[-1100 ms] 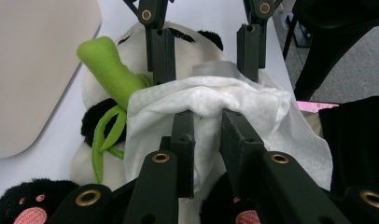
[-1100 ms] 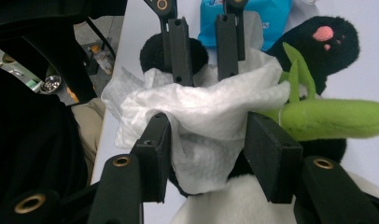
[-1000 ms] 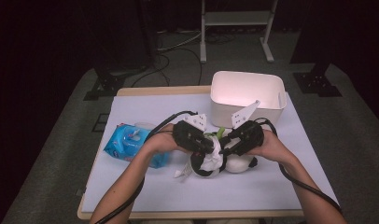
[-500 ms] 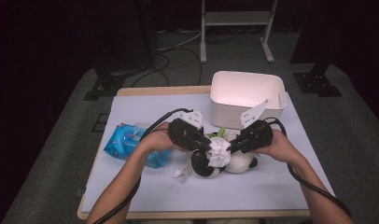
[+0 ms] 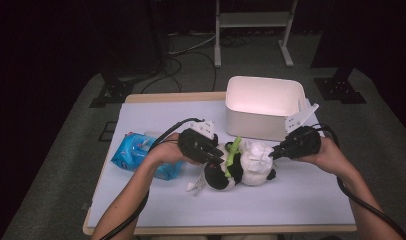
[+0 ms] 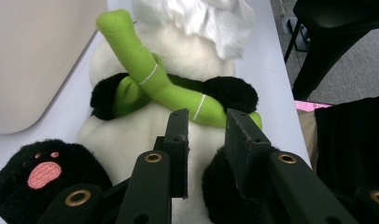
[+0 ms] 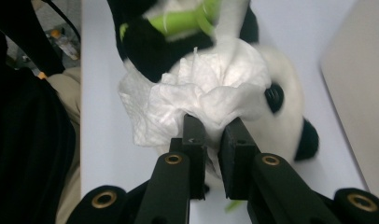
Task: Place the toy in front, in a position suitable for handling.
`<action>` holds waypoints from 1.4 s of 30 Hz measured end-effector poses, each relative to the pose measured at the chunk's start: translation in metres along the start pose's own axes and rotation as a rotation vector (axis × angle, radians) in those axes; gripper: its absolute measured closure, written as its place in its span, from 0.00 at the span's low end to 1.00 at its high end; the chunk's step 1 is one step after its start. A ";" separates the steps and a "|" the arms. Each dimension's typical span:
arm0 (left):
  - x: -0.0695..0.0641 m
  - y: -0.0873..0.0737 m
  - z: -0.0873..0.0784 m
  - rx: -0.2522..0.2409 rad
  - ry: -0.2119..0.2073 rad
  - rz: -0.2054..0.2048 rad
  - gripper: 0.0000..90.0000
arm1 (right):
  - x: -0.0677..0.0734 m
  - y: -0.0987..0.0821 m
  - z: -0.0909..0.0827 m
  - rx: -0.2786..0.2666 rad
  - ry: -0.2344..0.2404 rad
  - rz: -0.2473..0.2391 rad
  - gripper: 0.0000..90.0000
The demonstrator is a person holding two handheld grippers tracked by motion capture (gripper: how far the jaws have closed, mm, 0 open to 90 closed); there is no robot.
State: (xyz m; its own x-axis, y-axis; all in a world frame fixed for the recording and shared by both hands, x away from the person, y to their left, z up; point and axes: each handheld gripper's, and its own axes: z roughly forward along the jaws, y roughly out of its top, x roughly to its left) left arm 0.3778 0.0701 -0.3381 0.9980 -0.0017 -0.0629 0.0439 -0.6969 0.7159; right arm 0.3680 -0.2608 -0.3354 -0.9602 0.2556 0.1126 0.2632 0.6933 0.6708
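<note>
Step in hand, by my reading: wiping a plush panda (image 5: 238,167) with a white tissue (image 7: 201,93). The panda lies on its back near the middle of the surface (image 5: 156,112), just in front of the white bin (image 5: 263,107); a green bamboo stalk (image 6: 150,79) is tucked across its chest.

Right claw (image 5: 275,154): has just been closing, and now pinches a bunched fold of the tissue, which is spread over the panda's face.

Left claw (image 6: 206,140): jaws have been opening a little and stand narrowly apart at the panda's belly and black leg; whether they press the fur I cannot tell, it looks more like steadying.

Blue wipes packet (image 5: 136,152) sits at the left, under the left forearm.

Next move, as judged: keep the toy braced on the left, drag the tissue across the face without losing the pinch or snagging the bamboo.
</note>
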 end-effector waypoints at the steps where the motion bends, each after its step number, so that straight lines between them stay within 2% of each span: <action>1: 0.000 0.000 0.000 0.000 0.000 0.000 0.78 | -0.001 -0.003 -0.003 0.006 -0.006 0.006 0.90; 3: 0.000 -0.001 0.000 0.000 0.000 0.000 0.77 | -0.003 -0.012 -0.011 0.036 -0.037 0.029 0.90; 4: 0.000 -0.001 0.000 0.000 0.000 0.000 0.77 | -0.003 -0.012 -0.011 0.036 -0.037 0.029 0.90; 6: 0.000 -0.001 0.001 -0.002 -0.002 -0.004 0.77 | -0.005 -0.018 -0.017 0.079 -0.075 0.049 0.90; 8: 0.000 -0.001 0.001 -0.002 -0.002 -0.003 0.76 | -0.006 -0.019 -0.018 0.090 -0.080 0.057 0.90; 9: 0.000 -0.001 0.002 0.000 -0.001 -0.002 0.76 | -0.007 -0.020 -0.017 0.112 -0.093 0.061 0.90; 12: 0.000 -0.002 0.003 -0.001 -0.001 -0.004 0.76 | -0.007 -0.018 -0.013 0.114 -0.087 0.053 0.90; 19: -0.002 -0.003 0.005 -0.005 -0.006 -0.006 0.75 | 0.000 0.007 0.007 0.093 -0.066 -0.007 0.86; 21: -0.002 -0.004 0.004 -0.004 -0.007 -0.004 0.75 | 0.001 0.009 0.009 0.089 -0.063 -0.010 0.84; 22: -0.002 -0.004 0.004 -0.007 -0.006 -0.006 0.75 | 0.001 0.014 0.013 0.086 -0.071 -0.022 0.76; 24: -0.003 -0.005 0.004 -0.009 -0.005 -0.008 0.75 | 0.001 0.016 0.015 0.082 -0.073 -0.022 0.76; 25: -0.003 -0.006 0.004 -0.009 -0.005 -0.007 0.75 | 0.002 0.018 0.018 0.085 -0.082 -0.034 0.71; 28: -0.003 -0.007 0.005 -0.010 -0.010 -0.014 0.75 | 0.002 0.018 0.022 0.081 -0.085 -0.041 0.68; 30: -0.003 -0.007 0.005 -0.005 -0.010 -0.015 0.74 | 0.001 0.018 0.026 0.066 -0.086 -0.051 0.62; 31: -0.003 -0.007 0.006 -0.006 -0.010 -0.018 0.74 | 0.000 0.018 0.028 0.054 -0.072 -0.049 0.62; 33: -0.003 -0.008 0.006 -0.004 -0.007 -0.023 0.74 | 0.000 0.017 0.034 0.057 -0.074 -0.048 0.62; 35: -0.002 -0.008 0.006 0.001 -0.004 -0.029 0.69 | 0.000 0.015 0.037 0.043 -0.060 -0.051 0.66; 42: -0.002 -0.009 0.009 0.006 0.021 -0.045 0.63 | 0.004 0.001 0.038 -0.006 -0.028 -0.035 0.73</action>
State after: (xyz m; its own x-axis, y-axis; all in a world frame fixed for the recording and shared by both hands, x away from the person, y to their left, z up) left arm 0.3754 0.0697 -0.3512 0.9958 0.0449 -0.0798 0.0884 -0.7004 0.7082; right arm 0.3682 -0.2340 -0.3620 -0.9657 0.2504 0.0687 0.2293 0.6981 0.6783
